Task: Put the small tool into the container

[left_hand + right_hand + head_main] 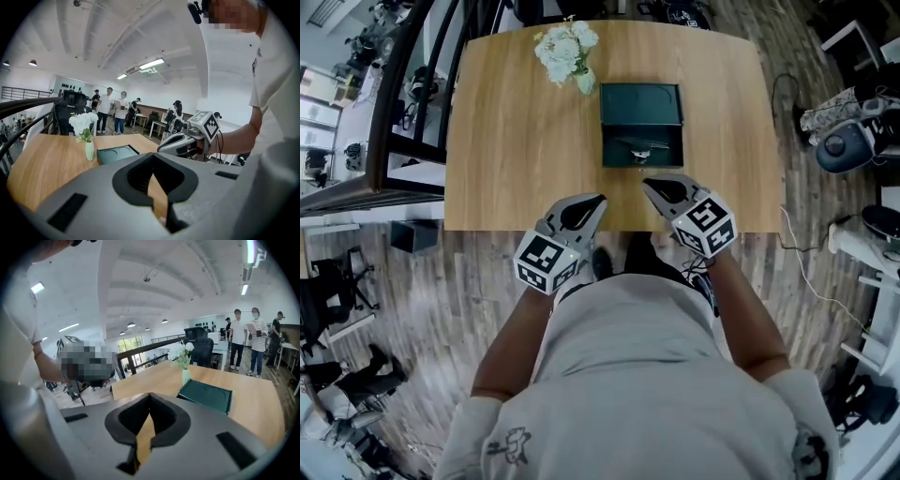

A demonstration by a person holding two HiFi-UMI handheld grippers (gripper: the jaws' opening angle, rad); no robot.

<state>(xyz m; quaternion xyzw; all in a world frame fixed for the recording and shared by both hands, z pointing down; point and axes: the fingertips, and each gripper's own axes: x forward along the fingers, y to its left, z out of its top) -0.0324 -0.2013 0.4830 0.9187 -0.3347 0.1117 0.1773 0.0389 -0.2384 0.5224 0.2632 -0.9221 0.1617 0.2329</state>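
Trouble from here would likely be a careless sweep: a gripper swinging far across the table (pixel 516 141) could tip the vase of flowers (pixel 568 52) just beside the container (pixel 641 103), at its far left corner. Inside its near half lies 1 small tool (pixel 639 147). At the near edge, 2 grippers, left gripper (pixel 598 200) and right gripper (pixel 649 185), hang pinched together, empty. 1 container, 1 vase.

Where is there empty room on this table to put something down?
The light wooden table is bare in a wide patch left of the white flowers in a pale green vase and the dark green open box, and in a narrower strip right of the box. Crowded: the near edge before the box, where the left gripper and right gripper hang.
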